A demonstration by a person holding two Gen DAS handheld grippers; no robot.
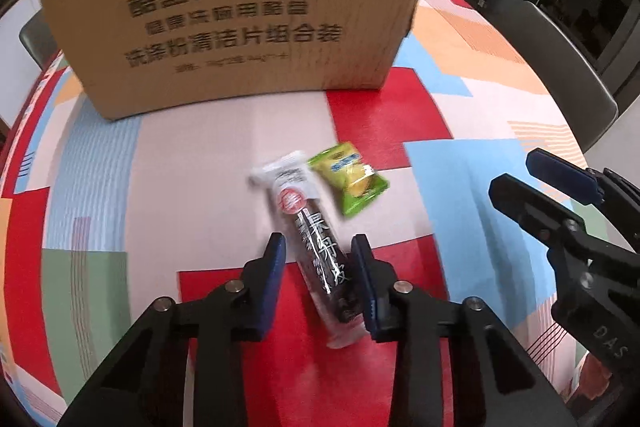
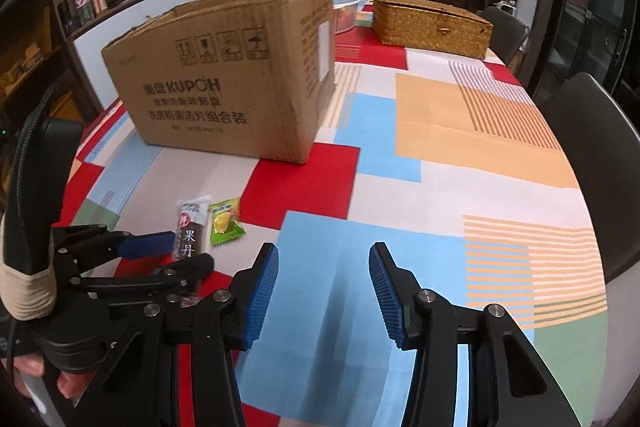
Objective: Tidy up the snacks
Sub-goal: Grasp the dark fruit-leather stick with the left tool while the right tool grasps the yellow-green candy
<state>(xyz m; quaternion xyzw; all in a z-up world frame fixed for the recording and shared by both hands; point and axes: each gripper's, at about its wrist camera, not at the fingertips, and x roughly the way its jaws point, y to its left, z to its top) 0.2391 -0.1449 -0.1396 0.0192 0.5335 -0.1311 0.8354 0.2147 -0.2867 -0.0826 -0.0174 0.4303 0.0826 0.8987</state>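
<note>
A long dark snack bar in a clear wrapper with a red round label (image 1: pixel 316 243) lies on the tablecloth, also in the right wrist view (image 2: pixel 191 229). My left gripper (image 1: pixel 319 251) is open and straddles the bar's near half; the right pad looks close to it. A small green candy packet (image 1: pixel 349 177) lies just right of the bar's far end, also in the right wrist view (image 2: pixel 225 221). An open cardboard box (image 1: pixel 236 11) stands behind them, also in the right wrist view (image 2: pixel 228 75). My right gripper (image 2: pixel 324 259) is open and empty over a blue patch, right of the snacks.
The table has a patchwork cloth (image 2: pixel 440 155) in red, blue, orange and green. A woven lidded basket (image 2: pixel 432 23) and a metal bowl (image 2: pixel 346 11) stand at the far end. Dark chairs (image 2: pixel 596 163) line the right side. Shelves and a counter run behind.
</note>
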